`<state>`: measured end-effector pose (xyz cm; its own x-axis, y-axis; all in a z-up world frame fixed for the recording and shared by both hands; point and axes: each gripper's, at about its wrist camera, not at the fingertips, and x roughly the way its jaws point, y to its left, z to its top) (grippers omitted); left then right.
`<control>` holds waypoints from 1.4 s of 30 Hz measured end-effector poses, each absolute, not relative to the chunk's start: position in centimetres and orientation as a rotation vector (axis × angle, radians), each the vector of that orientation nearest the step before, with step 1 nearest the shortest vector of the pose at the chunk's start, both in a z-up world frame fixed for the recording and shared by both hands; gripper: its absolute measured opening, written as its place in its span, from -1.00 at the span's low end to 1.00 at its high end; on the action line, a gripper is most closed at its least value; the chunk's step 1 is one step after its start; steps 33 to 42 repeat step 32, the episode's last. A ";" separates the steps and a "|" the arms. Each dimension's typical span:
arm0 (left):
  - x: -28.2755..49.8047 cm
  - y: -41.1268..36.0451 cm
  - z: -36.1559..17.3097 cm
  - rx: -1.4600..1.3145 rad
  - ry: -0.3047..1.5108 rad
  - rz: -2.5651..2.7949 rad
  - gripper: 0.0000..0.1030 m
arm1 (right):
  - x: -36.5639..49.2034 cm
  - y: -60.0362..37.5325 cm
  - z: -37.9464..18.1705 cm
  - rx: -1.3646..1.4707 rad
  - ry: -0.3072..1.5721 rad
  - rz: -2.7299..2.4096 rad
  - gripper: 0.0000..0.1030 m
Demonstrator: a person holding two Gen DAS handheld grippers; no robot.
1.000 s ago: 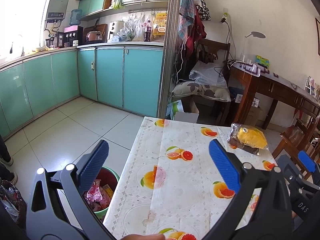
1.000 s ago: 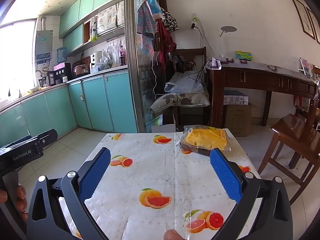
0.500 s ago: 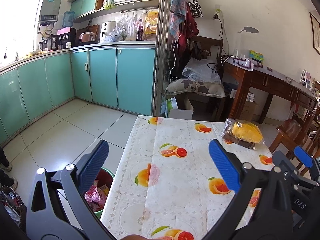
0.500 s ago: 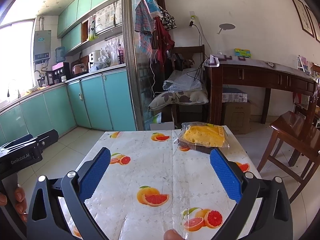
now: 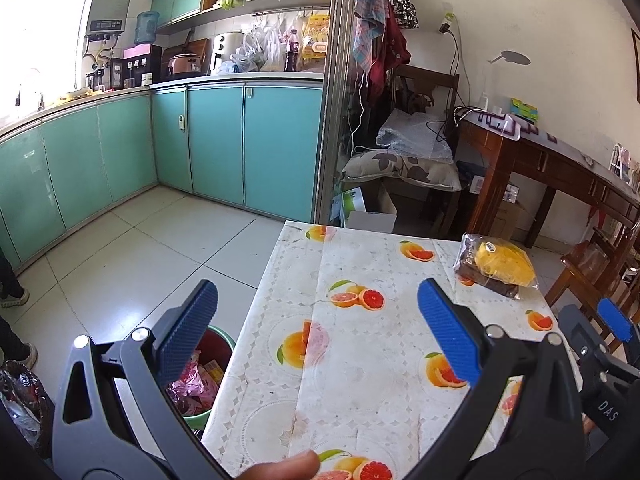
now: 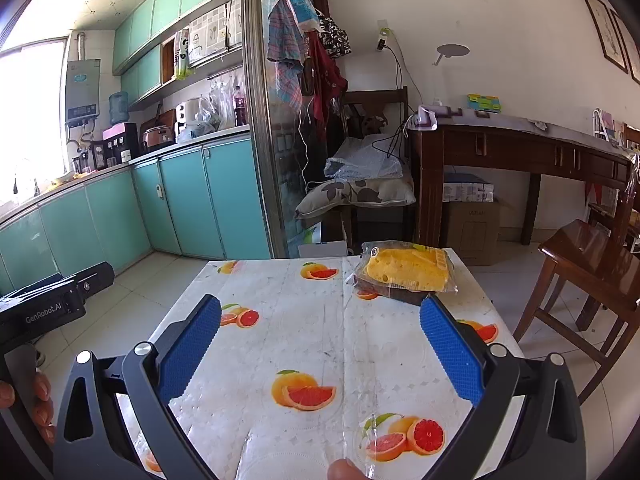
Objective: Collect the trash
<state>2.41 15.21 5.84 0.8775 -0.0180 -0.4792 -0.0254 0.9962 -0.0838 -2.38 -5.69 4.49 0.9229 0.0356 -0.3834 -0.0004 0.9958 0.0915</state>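
A clear packet with a yellow sponge-like cake over a dark layer (image 6: 406,270) lies at the far right of the fruit-print tablecloth (image 6: 304,320); the left wrist view shows the same packet (image 5: 498,266). My right gripper (image 6: 320,340) is open over the cloth, the packet just beyond its right pad. My left gripper (image 5: 318,330) is open too, above the table's left edge, with nothing between its pads. A green bin (image 5: 208,376) with red and pink wrappers stands on the floor under the left fingers.
Teal cabinets (image 5: 216,148) line the back left. A wooden chair (image 6: 588,276) stands right of the table, a dark desk (image 6: 520,160) behind it. A chair with a cushion (image 6: 360,196) and a box sit beyond the table. A person's shoe (image 5: 12,296) is at far left.
Both grippers have drifted forward and slightly right over the table; the packet now sits closer to the right gripper's right pad. Both stay open.
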 end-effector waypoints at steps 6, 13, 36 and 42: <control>2.5 15.2 5.8 -0.083 0.503 0.006 0.91 | -2.3 -5.6 4.3 0.089 0.398 0.017 0.87; 2.6 15.1 5.7 -0.086 0.507 0.013 0.91 | -2.4 -5.7 4.1 0.093 0.399 0.016 0.87; 2.8 14.7 5.0 -0.081 0.529 0.007 0.91 | -1.6 -7.4 3.8 0.111 0.436 -0.089 0.87; 2.8 14.7 5.0 -0.081 0.529 0.007 0.91 | -1.6 -7.4 3.8 0.111 0.436 -0.089 0.87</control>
